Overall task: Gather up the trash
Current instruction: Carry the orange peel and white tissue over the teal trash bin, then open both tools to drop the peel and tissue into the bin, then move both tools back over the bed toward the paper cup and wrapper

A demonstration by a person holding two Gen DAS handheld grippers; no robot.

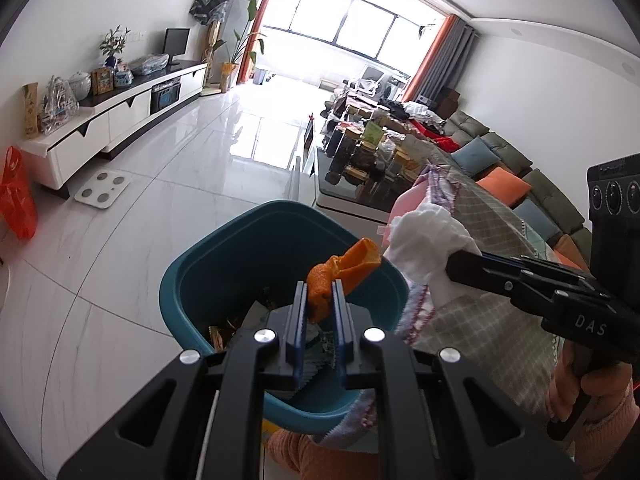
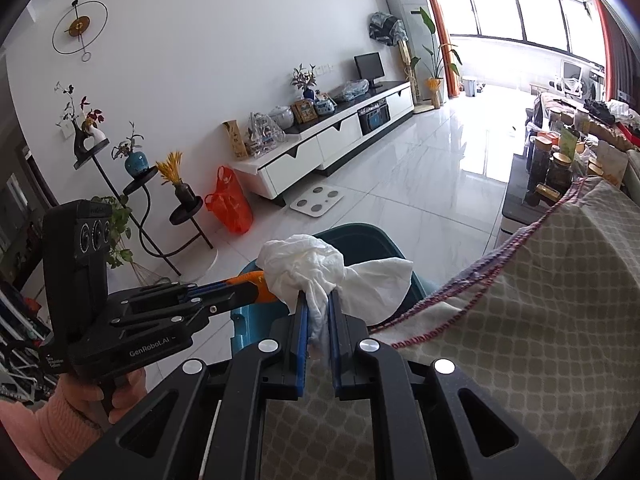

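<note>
My left gripper [image 1: 319, 286] is shut on a piece of orange peel [image 1: 344, 270] and holds it above the open teal trash bin [image 1: 192, 276], which has wrappers and scraps inside. My right gripper [image 2: 319, 294] is shut on a crumpled white tissue [image 2: 308, 266] just beside the bin's right rim. In the left wrist view the right gripper [image 1: 450, 264] comes in from the right with the tissue [image 1: 424, 244]. In the right wrist view the left gripper [image 2: 256, 286] comes in from the left with the peel [image 2: 262, 286], and the bin [image 2: 360, 236] lies behind the tissue.
A sofa arm under a checked cover [image 2: 540, 280] is at the right, touching the bin. A glass coffee table [image 1: 360, 196] crowded with jars stands beyond. A white scale [image 1: 103, 190] and an orange plastic bag [image 1: 16, 200] are on the tiled floor by the TV cabinet [image 1: 120, 116].
</note>
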